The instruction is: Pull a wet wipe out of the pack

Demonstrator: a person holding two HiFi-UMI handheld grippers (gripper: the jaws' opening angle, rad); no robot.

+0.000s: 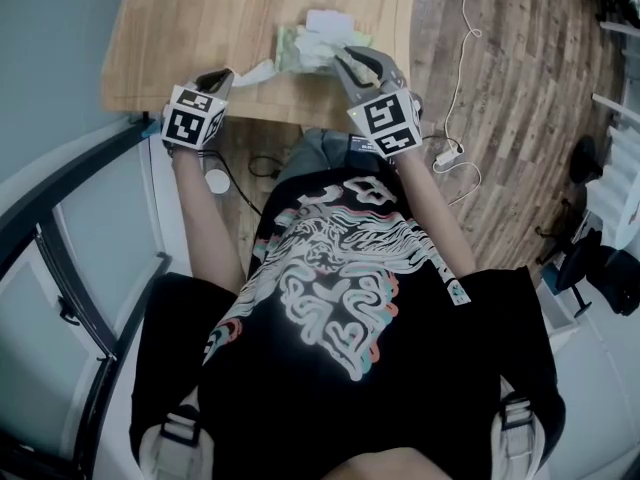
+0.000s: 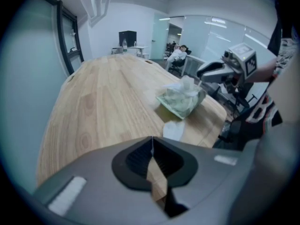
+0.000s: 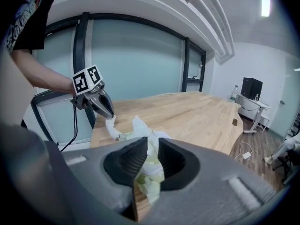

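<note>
Left gripper [image 2: 151,146]: jaws fully together, pinching the free end of the wet wipe [image 1: 256,71]. The wipe runs from the jaw tips to the left side of the pack [image 1: 312,40].
Right gripper [image 3: 150,149]: jaws part-way closed, pads pressing on the near right edge of the pack and pinning it to the table [image 1: 180,28].
The wipe looks mostly out. Its tail seems to end at the pack's opening, but I can't confirm that.

My call for finishing cleanly:
- Keep the right clamp firm and low so the pack doesn't lift.
- Draw the left gripper away from the pack, low and steady, along the wipe's length.
- No jerks, or the wipe may tear or drag out the next sheet.
- Hold the left pinch until the tail clears.

Text: none readable. The pack is pale green and crumpled, its print too blurred. The marker cubes [image 1: 195,118] nearer than the pack carry black-and-white squares only.
</note>
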